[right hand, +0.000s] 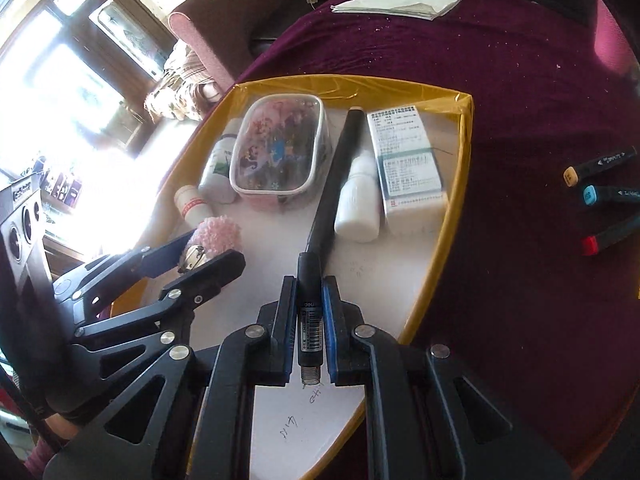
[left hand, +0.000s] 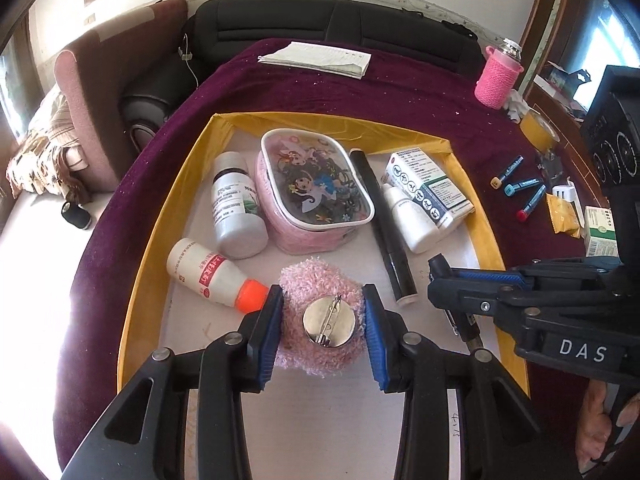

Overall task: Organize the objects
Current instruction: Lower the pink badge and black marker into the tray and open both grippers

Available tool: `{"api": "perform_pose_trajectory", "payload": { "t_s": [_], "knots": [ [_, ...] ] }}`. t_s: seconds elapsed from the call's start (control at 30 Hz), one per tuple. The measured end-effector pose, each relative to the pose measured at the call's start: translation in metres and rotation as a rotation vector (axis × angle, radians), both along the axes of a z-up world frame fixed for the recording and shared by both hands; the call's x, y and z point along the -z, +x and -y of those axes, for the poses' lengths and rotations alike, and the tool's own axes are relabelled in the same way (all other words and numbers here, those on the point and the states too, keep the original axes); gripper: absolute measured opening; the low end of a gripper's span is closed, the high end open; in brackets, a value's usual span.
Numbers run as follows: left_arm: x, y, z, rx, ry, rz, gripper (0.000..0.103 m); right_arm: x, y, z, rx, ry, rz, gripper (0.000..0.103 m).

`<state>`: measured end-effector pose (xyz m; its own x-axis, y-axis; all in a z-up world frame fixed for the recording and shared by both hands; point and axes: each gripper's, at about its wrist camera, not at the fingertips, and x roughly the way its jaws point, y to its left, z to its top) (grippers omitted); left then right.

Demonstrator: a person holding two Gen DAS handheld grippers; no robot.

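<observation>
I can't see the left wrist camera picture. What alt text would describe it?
The left claw grips a fluffy pink brooch, pin-back up, over a yellow-rimmed tray holding bottles, a cartoon pouch, a long black tube and a medicine box. The right claw reaches in from the right.

1. The left gripper [left hand: 323,322] reaches forward, low over the tray, its 2 blue-padded fingers [left hand: 269,332] pressed against either side of the pink fuzzy brooch [left hand: 320,320].
2. The right gripper [right hand: 310,320] is level beside it, jaws clamped narrowly on the black pen [right hand: 309,312].
3. Part of the person's right hand [left hand: 600,428] shows behind that gripper's body.
</observation>
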<state>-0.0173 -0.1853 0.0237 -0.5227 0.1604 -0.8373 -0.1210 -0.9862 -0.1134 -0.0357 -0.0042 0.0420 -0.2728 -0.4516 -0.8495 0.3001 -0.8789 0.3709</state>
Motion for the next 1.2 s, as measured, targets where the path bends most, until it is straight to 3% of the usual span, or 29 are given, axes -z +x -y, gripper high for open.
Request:
{"api": "perform_pose_trajectory", "payload": {
  "t_s": [0.23,0.43,0.5,0.57,0.73,0.83,0.93,1.0,1.03,1.07,1.13,1.2],
  "knots": [
    [0.006,-0.002,0.004,-0.009,0.045,0.042,0.049,-0.001,-0.002,-0.009,0.052,-0.005,-0.003,0.012],
    [0.01,0.0,0.008,-0.04,0.063,0.065,0.053,-0.022,0.01,-0.02,0.073,0.002,-0.1,0.012],
    [0.017,0.002,0.008,-0.054,0.057,0.096,0.055,-0.032,0.018,-0.025,0.076,0.006,-0.137,0.013],
    [0.017,0.007,0.006,-0.053,0.027,0.078,0.057,-0.039,0.027,-0.03,0.083,0.017,-0.172,0.021],
    [0.018,0.029,0.004,-0.029,0.004,0.062,0.059,-0.044,0.043,-0.049,0.106,-0.016,-0.2,0.022],
    [0.011,0.037,0.016,-0.029,0.108,0.035,0.059,-0.045,0.053,-0.071,0.151,-0.045,-0.214,0.022],
    [-0.014,0.046,0.029,-0.054,0.188,-0.036,0.06,-0.057,0.064,-0.101,0.208,-0.024,-0.263,0.022],
    [-0.039,0.053,0.025,-0.026,0.236,-0.101,0.068,-0.07,0.072,-0.125,0.258,-0.008,-0.317,0.022],
    [-0.05,0.055,0.02,-0.011,0.249,-0.131,0.074,-0.077,0.076,-0.137,0.285,-0.002,-0.342,0.029],
    [-0.06,0.056,0.013,0.005,0.263,-0.149,0.079,-0.083,0.078,-0.15,0.314,0.005,-0.37,0.047],
    [-0.073,0.051,-0.004,0.049,0.291,-0.154,0.08,-0.092,0.082,-0.175,0.373,0.013,-0.427,0.072],
    [-0.08,0.043,-0.026,0.095,0.304,-0.134,0.08,-0.096,0.086,-0.202,0.443,0.018,-0.473,0.073]
  ]
}}
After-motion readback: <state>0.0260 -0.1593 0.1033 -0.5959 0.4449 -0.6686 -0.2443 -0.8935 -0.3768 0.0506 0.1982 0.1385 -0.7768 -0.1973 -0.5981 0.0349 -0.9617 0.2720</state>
